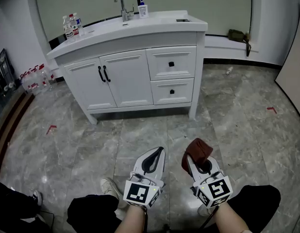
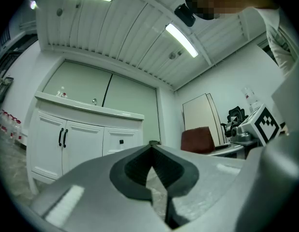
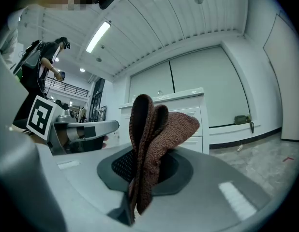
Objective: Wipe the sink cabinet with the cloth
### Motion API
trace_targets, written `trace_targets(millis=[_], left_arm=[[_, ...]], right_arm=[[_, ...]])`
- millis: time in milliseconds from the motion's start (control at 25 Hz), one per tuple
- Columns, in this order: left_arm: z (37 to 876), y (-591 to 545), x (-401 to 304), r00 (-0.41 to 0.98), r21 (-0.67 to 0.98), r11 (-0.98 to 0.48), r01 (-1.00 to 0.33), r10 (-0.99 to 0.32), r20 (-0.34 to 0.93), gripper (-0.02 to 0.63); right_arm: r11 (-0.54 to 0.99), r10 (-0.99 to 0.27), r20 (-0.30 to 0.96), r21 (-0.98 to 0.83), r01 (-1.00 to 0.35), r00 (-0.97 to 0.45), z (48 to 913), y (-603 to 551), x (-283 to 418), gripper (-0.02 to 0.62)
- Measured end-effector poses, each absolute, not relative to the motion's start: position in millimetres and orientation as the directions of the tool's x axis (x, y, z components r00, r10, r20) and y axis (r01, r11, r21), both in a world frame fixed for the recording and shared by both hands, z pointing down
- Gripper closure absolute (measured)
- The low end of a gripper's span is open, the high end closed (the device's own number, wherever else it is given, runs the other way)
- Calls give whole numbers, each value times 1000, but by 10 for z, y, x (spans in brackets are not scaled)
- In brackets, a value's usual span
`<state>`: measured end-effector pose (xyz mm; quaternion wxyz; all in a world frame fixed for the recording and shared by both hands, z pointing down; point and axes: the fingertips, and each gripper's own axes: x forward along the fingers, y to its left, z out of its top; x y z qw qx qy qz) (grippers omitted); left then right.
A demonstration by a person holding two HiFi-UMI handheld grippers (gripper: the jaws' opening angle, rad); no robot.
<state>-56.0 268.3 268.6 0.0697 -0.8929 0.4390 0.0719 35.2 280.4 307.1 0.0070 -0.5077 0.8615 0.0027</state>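
A white sink cabinet with two doors and two drawers stands ahead across the marble floor; it also shows in the left gripper view as the sink cabinet and behind the cloth in the right gripper view. My right gripper is shut on a folded brown cloth, which sticks up between its jaws as the cloth. My left gripper is shut with nothing in it, its tips meeting. Both grippers hang low, well short of the cabinet.
A faucet, a soap bottle and small bottles sit on the countertop. More bottles stand on the floor at left. A dark bag lies by the back wall. Another person stands far left.
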Motion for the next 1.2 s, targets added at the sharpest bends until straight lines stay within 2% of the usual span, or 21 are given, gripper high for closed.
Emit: trace_targets(millis=[480,760,960,1200], left_arm=[[2569,2621,-649,605,-68,-605,-793,-769,-207,606],[2661,1993,-738,547,9,-563,-827,-808,-219,606],[2599,1570,-752,528,20,-547,-837,-817,-232,606],[2383,1112,-886,471,113,-514,-850,-839,-272,606]], right_arm=[[447,-894,-33,-98,-889,-446,3055,2746,353,515],[418,-908,-3,-77,-905,-419,3014,2131,456,515],[418,-907,-72,-50,-907,-414,2631,1642,442,517],[418,-902,-137,-29,-908,-410,2395,1158,382,517]])
